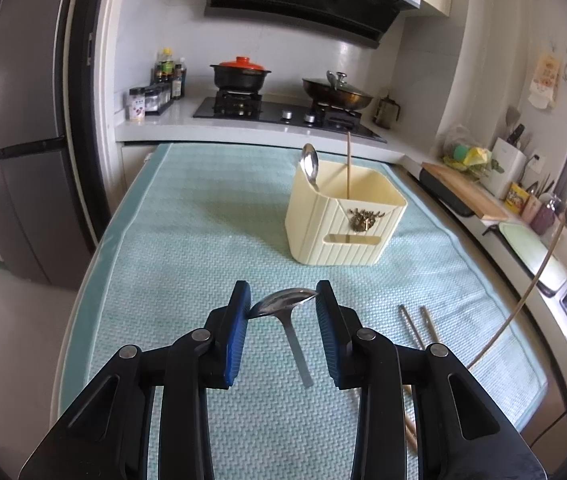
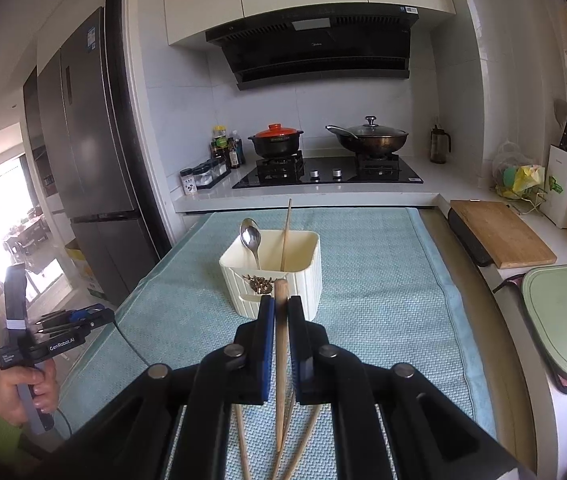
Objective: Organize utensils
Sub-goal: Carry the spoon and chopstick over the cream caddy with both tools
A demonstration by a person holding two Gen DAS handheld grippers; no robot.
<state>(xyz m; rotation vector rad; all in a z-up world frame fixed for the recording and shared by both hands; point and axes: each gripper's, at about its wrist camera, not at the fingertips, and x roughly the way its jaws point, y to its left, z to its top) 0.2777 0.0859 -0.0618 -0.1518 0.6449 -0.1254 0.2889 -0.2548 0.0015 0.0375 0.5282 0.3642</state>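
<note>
Holder (image 2: 271, 276) contains spoon (image 2: 250, 238), chopstick (image 2: 286, 236).

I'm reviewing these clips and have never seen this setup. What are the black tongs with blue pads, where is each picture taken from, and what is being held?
They are hand-held grippers, one per hand, each with a camera looking along its fingers. In the left camera's picture, the left gripper clamps a metal spoon by its bowl. In the right camera's picture, the right gripper is shut on a wooden chopstick. Ahead on the teal mat stands a cream utensil holder, already containing a spoon and one chopstick. More chopsticks lie on the mat.
</note>
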